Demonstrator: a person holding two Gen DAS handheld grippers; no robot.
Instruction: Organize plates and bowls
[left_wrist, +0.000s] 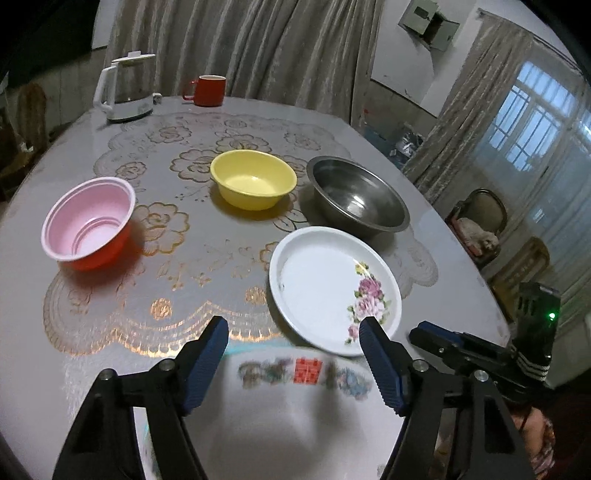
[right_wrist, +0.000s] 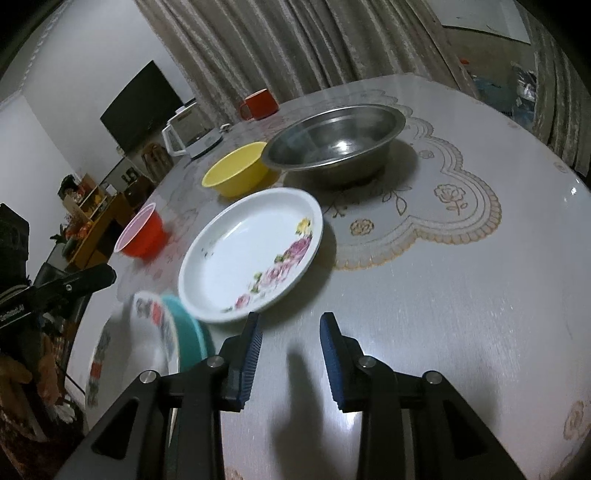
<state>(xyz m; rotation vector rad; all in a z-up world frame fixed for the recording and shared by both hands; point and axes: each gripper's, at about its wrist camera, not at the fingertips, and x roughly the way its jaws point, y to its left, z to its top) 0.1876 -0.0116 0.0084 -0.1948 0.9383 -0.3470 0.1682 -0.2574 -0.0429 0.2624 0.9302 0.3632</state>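
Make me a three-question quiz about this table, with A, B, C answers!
1. Where is the yellow bowl?
A. Between the pink-lined red bowl and the metal bowl
B. Inside the metal bowl
C. On the flowered plate

2. What colour is the mug by the kettle?
A. Blue
B. Red
C. Green

3. What is in the right claw?
A. A spoon
B. The flowered plate
C. Nothing

Answers: 1 A, it sits on the table with one bowl on each side. 2 B, the mug is plainly red. 3 C, only bare table shows between its fingers.
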